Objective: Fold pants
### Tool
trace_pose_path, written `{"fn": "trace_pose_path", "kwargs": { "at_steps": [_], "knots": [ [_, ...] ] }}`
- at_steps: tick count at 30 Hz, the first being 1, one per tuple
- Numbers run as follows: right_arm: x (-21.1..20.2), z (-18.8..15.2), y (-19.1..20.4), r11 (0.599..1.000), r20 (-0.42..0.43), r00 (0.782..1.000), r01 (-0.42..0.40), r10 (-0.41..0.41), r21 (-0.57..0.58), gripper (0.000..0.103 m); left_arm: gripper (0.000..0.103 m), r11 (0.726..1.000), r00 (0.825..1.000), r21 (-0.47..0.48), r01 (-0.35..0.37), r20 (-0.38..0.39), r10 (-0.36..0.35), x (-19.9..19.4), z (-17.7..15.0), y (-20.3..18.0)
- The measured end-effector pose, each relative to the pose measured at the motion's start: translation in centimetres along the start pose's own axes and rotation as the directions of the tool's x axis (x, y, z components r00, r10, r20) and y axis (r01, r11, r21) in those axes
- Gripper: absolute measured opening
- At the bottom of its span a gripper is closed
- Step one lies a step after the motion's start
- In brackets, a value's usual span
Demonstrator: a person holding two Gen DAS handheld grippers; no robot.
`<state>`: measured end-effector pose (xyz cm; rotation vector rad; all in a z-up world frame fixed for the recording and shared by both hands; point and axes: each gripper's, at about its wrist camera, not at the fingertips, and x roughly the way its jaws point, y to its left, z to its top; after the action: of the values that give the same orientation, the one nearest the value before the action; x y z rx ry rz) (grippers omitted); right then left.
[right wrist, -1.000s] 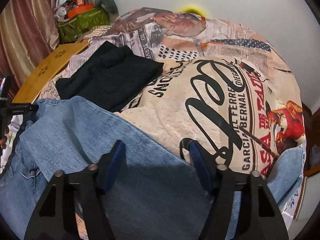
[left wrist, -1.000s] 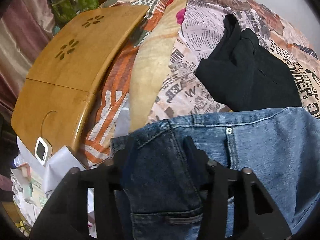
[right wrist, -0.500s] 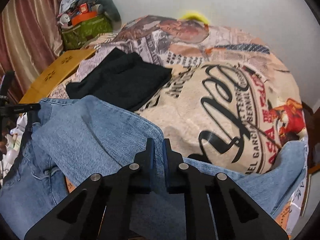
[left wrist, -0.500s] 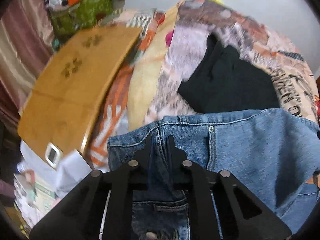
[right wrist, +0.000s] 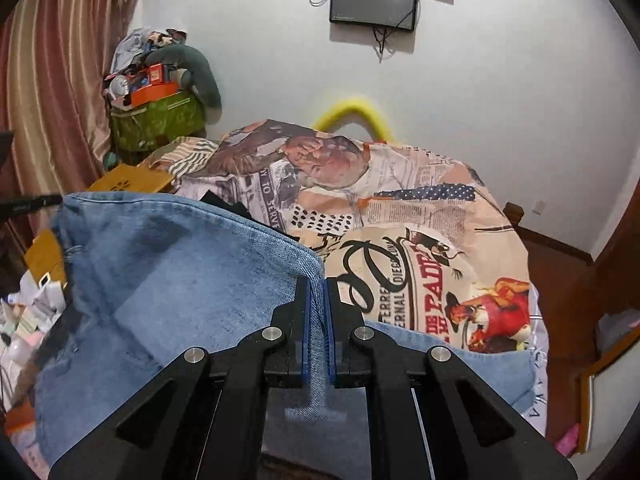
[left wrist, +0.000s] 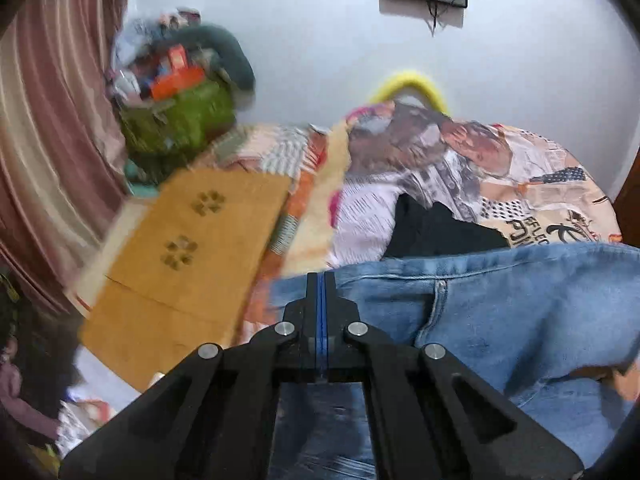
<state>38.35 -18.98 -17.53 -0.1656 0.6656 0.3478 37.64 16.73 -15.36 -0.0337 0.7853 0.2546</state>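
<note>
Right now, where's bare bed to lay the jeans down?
Open printed bedspread right of the jeans, out to the far wall. Crowded on the left: black garment behind the waistband, wooden board, green bag. Both grippers are shut on denim.

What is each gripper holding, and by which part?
Both hold the blue jeans: the left gripper and the right gripper each pinch its raised top edge.

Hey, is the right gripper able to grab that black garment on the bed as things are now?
Probably not: the right gripper is shut on the jeans, and that lifted denim hangs in front of the black garment, hiding most of it.
</note>
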Motion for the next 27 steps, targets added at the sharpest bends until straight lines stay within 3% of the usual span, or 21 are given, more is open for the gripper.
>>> {"fn": "trace_pose_path", "kwargs": {
  "at_steps": [2,6,9,11,14,15,20,27],
  "knots": [
    [-1.0,-1.2,0.5,1.0,-0.012,1.0,-0.028,0.028,-0.005,0.005,0.0,0.998,0.998,-0.014,0.057,-0.009,-0.058,-1.0,-0.5,0.9],
    [-2.4,-3.3,2.2,0.997,-0.03,0.997,-0.068,0.067,-0.039,0.005,0.0,0.998,0.997,0.005,0.056,-0.046,-0.055,-1.4,-2.1,1.3],
    [-2.9,-4.3,3.2,0.996,-0.042,0.996,-0.082,0.081,-0.042,0.005,0.005,0.996,0.989,-0.034,0.086,-0.122,-0.089,-0.4,-3.1,1.6],
    [-2.7,-4.6,3.0,0.996,-0.051,0.995,-0.088,0.087,-0.023,0.005,0.016,0.994,0.98,-0.059,0.095,-0.17,-0.104,1.0,-3.3,1.5],
    [-2.2,-4.5,2.5,0.997,-0.056,0.995,-0.078,0.078,-0.006,0.005,0.05,0.993,0.975,-0.075,0.089,-0.197,-0.103,2.7,-3.5,0.9],
    [-2.1,-4.5,2.4,0.997,-0.058,0.995,-0.077,0.077,0.0,0.005,0.056,0.992,0.973,-0.081,0.096,-0.201,-0.111,3.3,-3.4,0.7],
    [0.0,-3.8,0.7,0.998,-0.077,0.995,-0.062,0.064,0.03,0.006,0.063,0.985,0.949,-0.116,0.128,-0.274,-0.155,7.9,-2.9,-0.1],
    [3.3,-3.8,-1.8,0.995,-0.101,0.993,-0.056,0.064,0.081,0.006,0.063,0.978,0.917,-0.175,0.118,-0.358,-0.174,15.4,-1.9,-0.3]
  ]
}}
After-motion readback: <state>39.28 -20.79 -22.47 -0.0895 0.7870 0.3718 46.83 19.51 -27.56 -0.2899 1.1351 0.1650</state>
